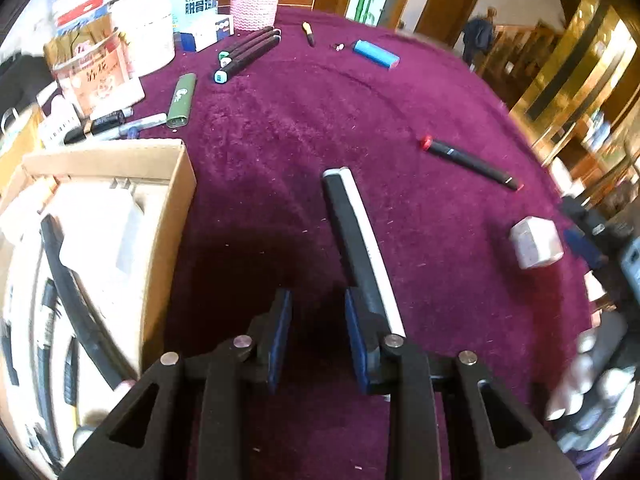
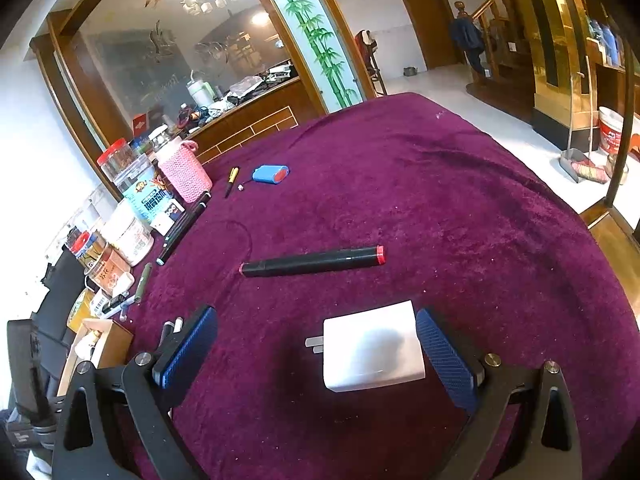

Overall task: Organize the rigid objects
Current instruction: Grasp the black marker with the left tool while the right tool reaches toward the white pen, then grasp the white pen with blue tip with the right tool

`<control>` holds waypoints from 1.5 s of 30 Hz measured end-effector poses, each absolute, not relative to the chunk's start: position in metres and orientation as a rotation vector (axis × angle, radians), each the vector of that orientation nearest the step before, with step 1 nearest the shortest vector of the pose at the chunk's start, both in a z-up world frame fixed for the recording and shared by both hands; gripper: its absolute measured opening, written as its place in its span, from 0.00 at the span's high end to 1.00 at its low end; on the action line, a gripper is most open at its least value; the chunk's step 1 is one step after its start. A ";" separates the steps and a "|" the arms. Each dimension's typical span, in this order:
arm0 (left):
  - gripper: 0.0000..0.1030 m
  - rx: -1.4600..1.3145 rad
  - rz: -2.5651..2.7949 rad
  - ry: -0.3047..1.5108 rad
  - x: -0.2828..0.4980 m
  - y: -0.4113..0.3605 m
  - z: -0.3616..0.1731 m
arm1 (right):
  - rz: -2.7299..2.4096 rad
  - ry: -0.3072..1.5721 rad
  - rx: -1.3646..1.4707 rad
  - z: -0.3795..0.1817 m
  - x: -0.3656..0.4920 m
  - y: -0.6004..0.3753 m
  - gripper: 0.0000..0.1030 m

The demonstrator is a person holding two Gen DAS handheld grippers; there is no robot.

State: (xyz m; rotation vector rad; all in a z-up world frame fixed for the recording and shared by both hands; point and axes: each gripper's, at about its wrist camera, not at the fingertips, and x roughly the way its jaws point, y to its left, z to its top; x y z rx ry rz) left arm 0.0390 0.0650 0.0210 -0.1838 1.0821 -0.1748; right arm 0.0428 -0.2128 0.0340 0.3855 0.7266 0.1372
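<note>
In the left wrist view the left claw (image 1: 316, 300) has its pads narrowly apart and a black-and-white pen (image 1: 352, 220) lies along one finger, so I cannot tell if it is gripped and it may drop beside the cardboard box (image 1: 168, 216), while in the right wrist view the right claw (image 2: 316, 313) stands wide apart around the white charger (image 2: 372, 348) on the tabletop (image 2: 400, 200), off-centre, so closing may push the charger sideways.

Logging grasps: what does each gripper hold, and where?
Right gripper: nothing; charger lies between open jaws. Left gripper: cannot tell; black-and-white stick beside one finger.
</note>
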 end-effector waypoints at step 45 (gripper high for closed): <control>0.45 0.256 0.023 0.954 0.048 0.002 0.010 | 0.188 0.744 0.337 0.032 0.043 -0.193 0.02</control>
